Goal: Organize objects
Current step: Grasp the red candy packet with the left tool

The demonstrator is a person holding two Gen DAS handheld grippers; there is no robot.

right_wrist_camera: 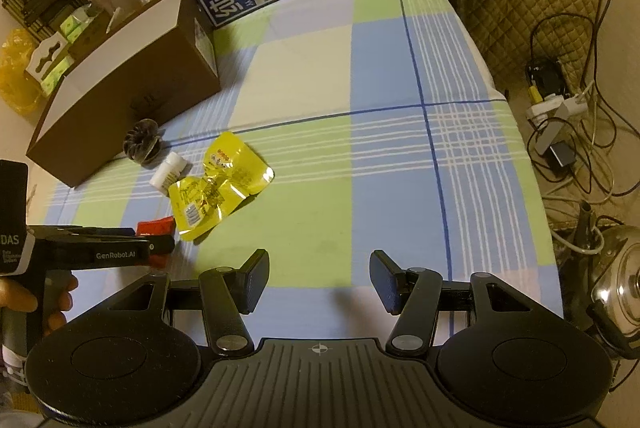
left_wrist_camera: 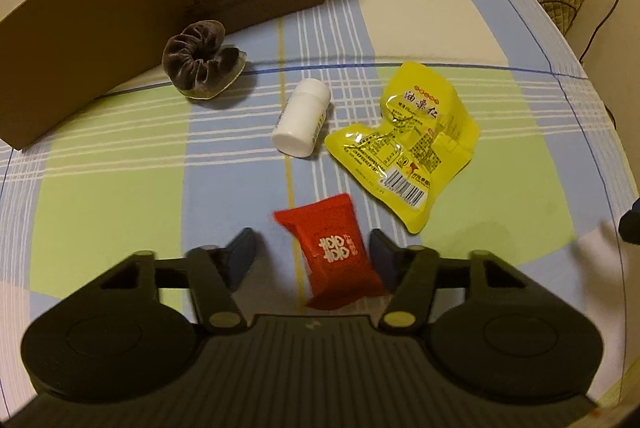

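Four small things are seen lying loose on the checked blue, green and white bedsheet (left_wrist_camera: 120, 195), in front of the open brown cardboard box (left_wrist_camera: 120, 7): a dark velvet scrunchie (left_wrist_camera: 198, 65) nearest the box, a white plastic pill bottle (left_wrist_camera: 300, 123) on its side, a crumpled yellow foil snack pouch (left_wrist_camera: 416, 143), and a small red wrapped sweet (left_wrist_camera: 334, 252). The red sweet is straddled by the left gripper (left_wrist_camera: 312, 256), whose jaws are spread and not yet closed on it. The right gripper (right_wrist_camera: 318, 280) is held wide apart over bare sheet, holding nothing. Nothing can be judged as sorted yet; all four pieces appear left to be put away.
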